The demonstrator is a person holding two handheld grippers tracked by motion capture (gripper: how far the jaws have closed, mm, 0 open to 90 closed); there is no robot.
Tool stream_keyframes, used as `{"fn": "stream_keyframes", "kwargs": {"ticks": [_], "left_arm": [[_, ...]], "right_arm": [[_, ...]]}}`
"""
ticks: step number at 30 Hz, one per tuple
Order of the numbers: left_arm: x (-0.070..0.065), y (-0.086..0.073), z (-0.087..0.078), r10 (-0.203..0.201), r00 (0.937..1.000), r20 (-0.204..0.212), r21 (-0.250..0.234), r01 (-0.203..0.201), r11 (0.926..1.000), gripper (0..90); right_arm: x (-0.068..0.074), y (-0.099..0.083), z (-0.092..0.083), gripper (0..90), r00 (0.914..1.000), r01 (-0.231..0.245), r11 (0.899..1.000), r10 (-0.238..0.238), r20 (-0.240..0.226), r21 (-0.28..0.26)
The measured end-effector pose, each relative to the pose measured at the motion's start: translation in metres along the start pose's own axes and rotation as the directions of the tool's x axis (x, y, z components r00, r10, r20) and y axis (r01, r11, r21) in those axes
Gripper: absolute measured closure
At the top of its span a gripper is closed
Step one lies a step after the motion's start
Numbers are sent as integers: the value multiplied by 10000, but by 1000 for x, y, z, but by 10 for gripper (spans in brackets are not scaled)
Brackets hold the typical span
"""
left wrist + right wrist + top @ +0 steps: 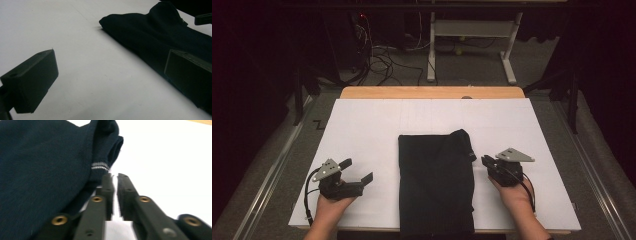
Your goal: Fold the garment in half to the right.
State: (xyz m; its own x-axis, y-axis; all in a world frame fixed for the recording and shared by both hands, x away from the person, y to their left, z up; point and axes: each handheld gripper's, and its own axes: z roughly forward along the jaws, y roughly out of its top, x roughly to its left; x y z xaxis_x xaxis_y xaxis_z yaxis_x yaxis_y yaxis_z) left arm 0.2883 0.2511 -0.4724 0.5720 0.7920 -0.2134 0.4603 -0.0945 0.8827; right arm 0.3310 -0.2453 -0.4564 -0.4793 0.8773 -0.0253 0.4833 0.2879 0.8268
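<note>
- The folded dark knit garment [436, 182] lies in the middle of the white board [362, 130], its near edge reaching the front of the board, between my two grippers.
- My left gripper [357, 172] rests on the board to the garment's left, jaws spread wide with nothing between them; in the left gripper view only bare white surface lies between the two pads.
- My right gripper [485, 161] sits just beside the garment's right edge, jaws nearly together with a thin slit between them, gripping nothing; the fabric lies alongside them, not between.
- In the right gripper view, a rolled edge with a pale stripe [99, 166] sits just ahead of the jaw tips, perhaps a cuff or hem.
- I judge the knit soft, limp and light: it should sag and unfold if lifted from one point.
- I'd pinch through a folded edge or corner, catching all layers, one gripper at each side.
</note>
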Motion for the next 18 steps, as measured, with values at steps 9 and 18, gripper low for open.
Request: {"fn": "stream_keyframes", "kwargs": {"ticks": [9,18], "left_arm": [[-7,5,7,54,9995,302,15,-55,10000,0],[-14,10,13,181,9985,513,-64,-178,9998,0]], "right_arm": [[-31,-36,-44,317,9940,-897,9852,794,-751,-1458],[-32,-44,-78,57,9936,-1070,9687,959,-598,-2239]]}}
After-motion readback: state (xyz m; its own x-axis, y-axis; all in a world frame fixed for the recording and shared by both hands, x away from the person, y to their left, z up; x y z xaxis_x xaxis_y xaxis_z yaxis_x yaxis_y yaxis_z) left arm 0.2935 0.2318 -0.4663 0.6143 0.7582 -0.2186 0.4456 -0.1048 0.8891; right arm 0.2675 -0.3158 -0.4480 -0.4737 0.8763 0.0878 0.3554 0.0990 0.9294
